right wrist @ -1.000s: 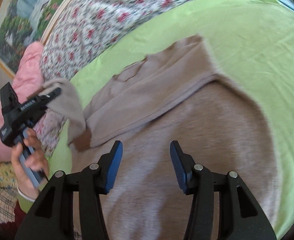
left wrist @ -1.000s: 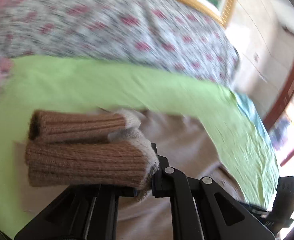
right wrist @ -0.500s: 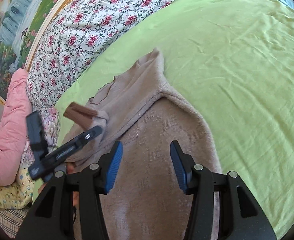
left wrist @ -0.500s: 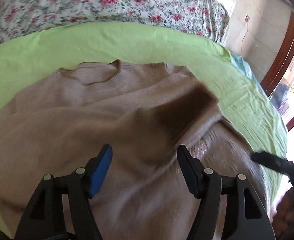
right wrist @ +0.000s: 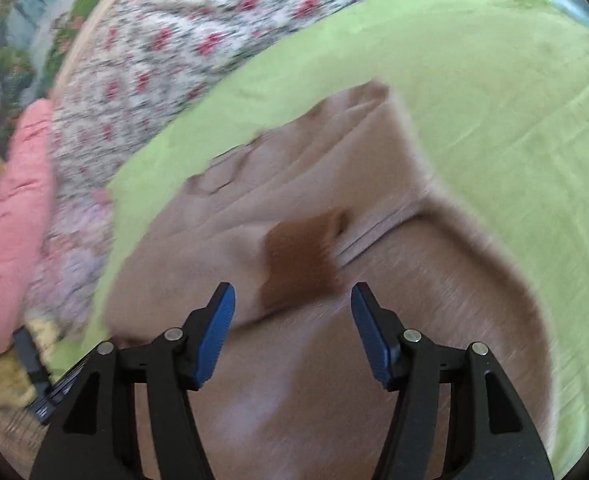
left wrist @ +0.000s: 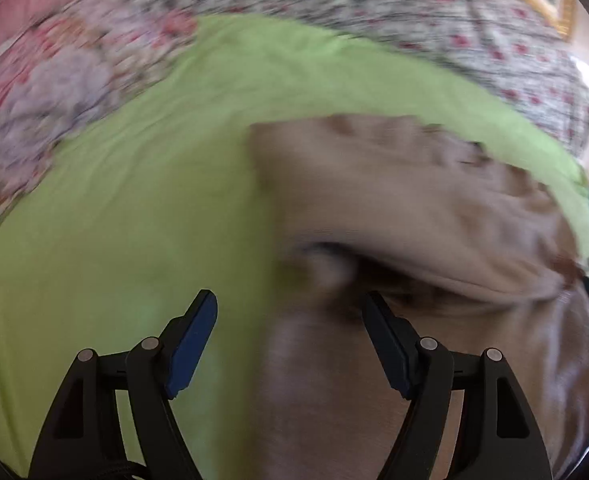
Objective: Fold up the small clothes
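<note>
Both jaws were open with nothing in them: the left gripper (left wrist: 288, 344) had just let the brown cuff (right wrist: 300, 260) drop onto the beige sweater (right wrist: 334, 380) on the green sheet (right wrist: 514, 100), the right gripper (right wrist: 292, 336) widening over it. Sleeve fold looked done.

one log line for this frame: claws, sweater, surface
left claw: open, just opened, empty | right claw: open, just widened, empty | sweater: sleeve folded across body | green sheet: under sweater

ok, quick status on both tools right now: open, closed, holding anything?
Left tool: open, just been opening, empty over the tan knitted sweater.
Right tool: open, just widened, nothing gripped, above the sweater's dark brown cuff.
</note>
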Motion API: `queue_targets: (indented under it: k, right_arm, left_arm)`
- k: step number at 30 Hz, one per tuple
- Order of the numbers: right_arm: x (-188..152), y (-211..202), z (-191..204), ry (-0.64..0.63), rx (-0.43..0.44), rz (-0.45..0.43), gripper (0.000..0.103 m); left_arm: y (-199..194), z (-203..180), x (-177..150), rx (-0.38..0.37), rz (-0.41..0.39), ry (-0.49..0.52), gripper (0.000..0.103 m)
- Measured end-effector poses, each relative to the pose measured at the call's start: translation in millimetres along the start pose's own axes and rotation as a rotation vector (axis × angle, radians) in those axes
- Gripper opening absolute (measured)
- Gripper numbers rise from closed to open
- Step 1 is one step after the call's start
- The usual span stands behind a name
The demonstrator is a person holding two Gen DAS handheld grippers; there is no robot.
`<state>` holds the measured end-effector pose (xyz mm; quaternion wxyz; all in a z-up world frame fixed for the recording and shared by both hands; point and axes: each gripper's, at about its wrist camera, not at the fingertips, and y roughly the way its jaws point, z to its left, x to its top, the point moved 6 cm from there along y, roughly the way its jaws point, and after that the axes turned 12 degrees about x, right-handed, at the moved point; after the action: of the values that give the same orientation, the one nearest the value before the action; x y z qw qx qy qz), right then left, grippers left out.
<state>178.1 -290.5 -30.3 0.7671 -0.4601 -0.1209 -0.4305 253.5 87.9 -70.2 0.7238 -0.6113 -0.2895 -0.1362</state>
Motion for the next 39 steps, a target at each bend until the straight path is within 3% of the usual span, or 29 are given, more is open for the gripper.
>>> queue_targets:
  k: [4,6,7,8,13,16,18,20,23,26,28,30,31,36,37,39]
  right_arm:
    - [11,23,-7,-0.013,-0.022,0.046,0.061]
    - [9,34,-8,-0.037,-0.055,0.074,0.061]
    - [5,40,-6,-0.047,-0.044,0.103,0.051]
    - [3,42,-3,-0.051,-0.028,0.119,0.027]
    - [18,25,24,-0.121,0.030,0.085,0.007]
    - [64,-9,61,-0.198,0.115,-0.044,0.006]
    - [90,-37,82,-0.266,0.116,-0.147,0.006]
    - [104,-52,89,-0.309,0.095,-0.186,0.006]
    - [100,-31,59,-0.289,0.048,-0.123,0.006]
    - [78,2,6,-0.187,0.004,-0.020,0.006]
    - [68,14,-20,-0.122,-0.019,0.007,0.006]
    - [76,10,-21,-0.078,0.021,-0.008,0.006]
    - [83,2,-15,-0.082,0.041,-0.024,0.006]
    - [141,-39,91,-0.235,0.219,-0.151,0.005]
    - [151,-46,113,-0.266,0.250,-0.169,0.005]
    - [157,-48,140,-0.309,0.278,-0.184,0.005]
  left_arm:
    - [18,4,11,-0.018,0.015,-0.044,0.075]
    - [24,2,18,0.015,-0.002,-0.058,0.076]
    - [28,0,20,0.032,0.003,-0.066,0.077]
    - [31,1,21,0.041,0.009,-0.085,0.077]
    - [29,6,21,0.052,-0.014,-0.140,0.077]
    - [30,12,25,0.061,-0.039,-0.183,0.077]
    - [27,15,25,0.065,-0.052,-0.210,0.077]
    - [25,15,23,0.068,-0.063,-0.221,0.077]
    - [25,19,20,0.069,-0.056,-0.249,0.077]
    - [23,24,17,0.038,-0.050,-0.279,0.077]
    - [21,20,16,0.038,-0.054,-0.262,0.077]
    - [17,17,16,0.052,-0.068,-0.245,0.077]
    - [15,17,16,0.056,-0.078,-0.247,0.077]
    - [-8,18,18,0.046,-0.149,-0.260,0.074]
    - [-17,15,17,0.020,-0.151,-0.252,0.067]
    - [-45,4,14,-0.096,-0.184,-0.244,0.065]
